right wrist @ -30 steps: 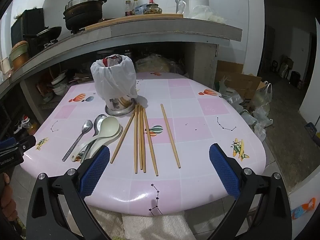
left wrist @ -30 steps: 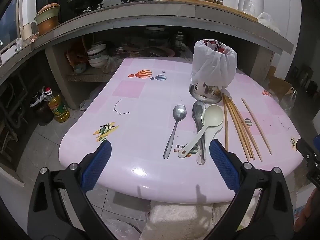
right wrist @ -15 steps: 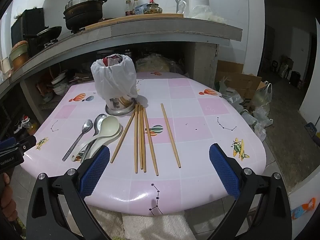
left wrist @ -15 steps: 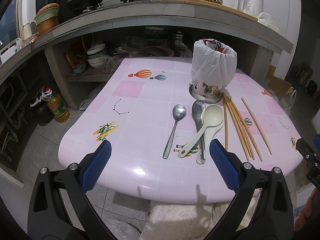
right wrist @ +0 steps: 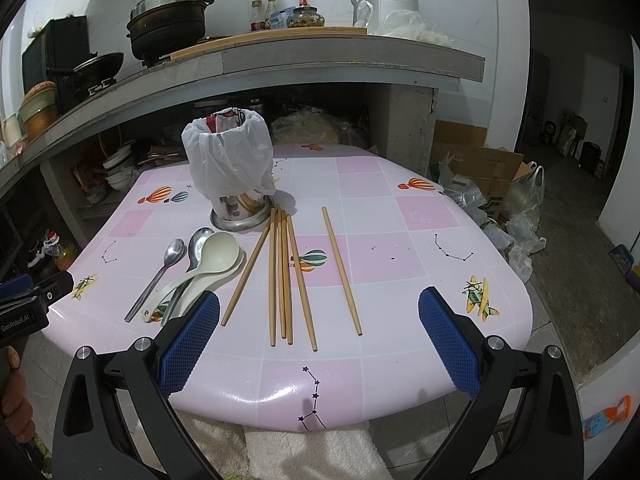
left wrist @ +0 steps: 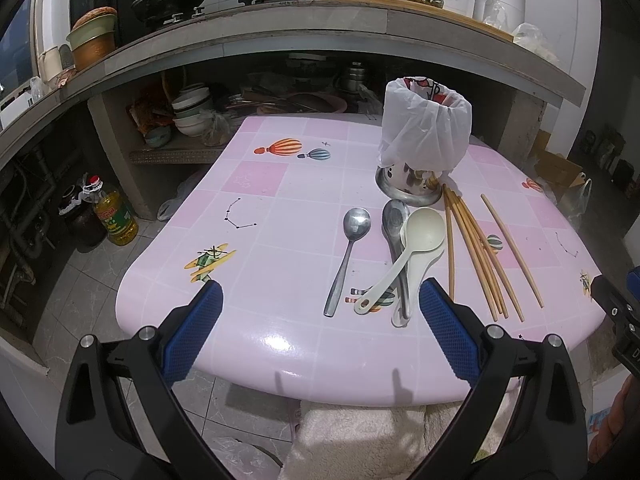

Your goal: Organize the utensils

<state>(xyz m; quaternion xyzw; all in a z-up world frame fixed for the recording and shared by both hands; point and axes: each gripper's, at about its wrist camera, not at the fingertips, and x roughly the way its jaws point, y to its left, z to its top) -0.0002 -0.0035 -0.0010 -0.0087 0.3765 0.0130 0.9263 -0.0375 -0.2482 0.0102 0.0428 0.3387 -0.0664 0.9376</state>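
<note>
On the pink table (left wrist: 280,208) lie a metal spoon (left wrist: 347,258), a second metal spoon (left wrist: 394,216) under two cream plastic spoons (left wrist: 416,240), and several wooden chopsticks (left wrist: 476,252). Behind them stands a metal utensil holder lined with a white plastic bag (left wrist: 424,132). In the right wrist view the holder (right wrist: 230,160), the cream spoons (right wrist: 208,264), the chopsticks (right wrist: 284,276) and one separate chopstick (right wrist: 342,270) show. My left gripper (left wrist: 320,328) is open and empty over the table's near edge. My right gripper (right wrist: 320,332) is open and empty at the near edge, in front of the chopsticks.
A concrete counter (left wrist: 304,28) with pots and bottles overhangs the table's far side, with bowls on a shelf (left wrist: 192,120) below. An oil bottle (left wrist: 112,212) stands on the floor at left. A cardboard box and bags (right wrist: 492,188) sit on the floor at right.
</note>
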